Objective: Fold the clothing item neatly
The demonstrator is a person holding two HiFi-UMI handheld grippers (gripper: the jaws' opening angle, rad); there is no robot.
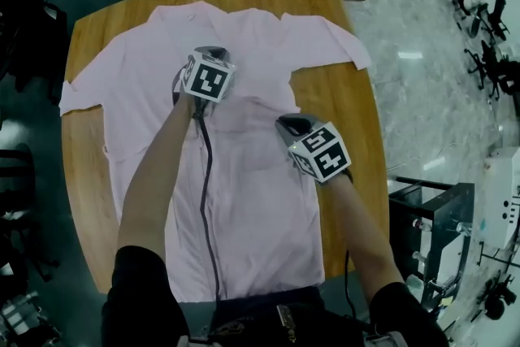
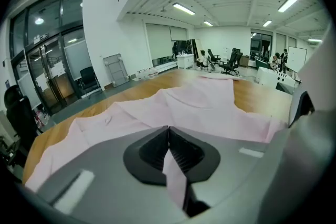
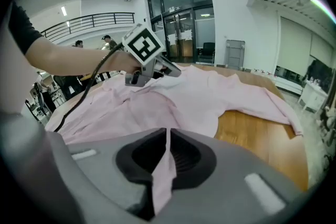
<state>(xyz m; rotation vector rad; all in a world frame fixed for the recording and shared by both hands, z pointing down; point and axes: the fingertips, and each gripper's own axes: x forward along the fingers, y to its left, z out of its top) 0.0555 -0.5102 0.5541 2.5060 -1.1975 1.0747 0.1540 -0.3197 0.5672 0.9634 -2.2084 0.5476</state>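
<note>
- Left gripper (image 2: 169, 132): jaws shut tight on a thin pinch of pink fabric, and a strip of it hangs down out of the pads.
- Right gripper (image 3: 168, 136): same deal, jaws clamped on a fold of the same cloth.
- So both are holding the shirt (image 1: 244, 199). From the head view, the left one grips it up at the chest just below the collar, and the right one grips lower down toward the shirt's right side.
- The shirt lies spread on the round wooden table (image 1: 349, 118), collar at the far end, both short sleeves out to the sides, hem at the near edge by the person.
- My guess is this is the start of a lengthwise fold, bringing one side panel over toward the middle.
- To do it well, move both grippers together at the same height so the cloth between them stays taut and the crease comes out straight.
- Lift only enough to clear the table, or the rest gets dragged along.
- Watch the black cable (image 1: 207, 191) running over the shirt front; it could end up inside the fold.
- Lay the cloth flat before letting go.
</note>
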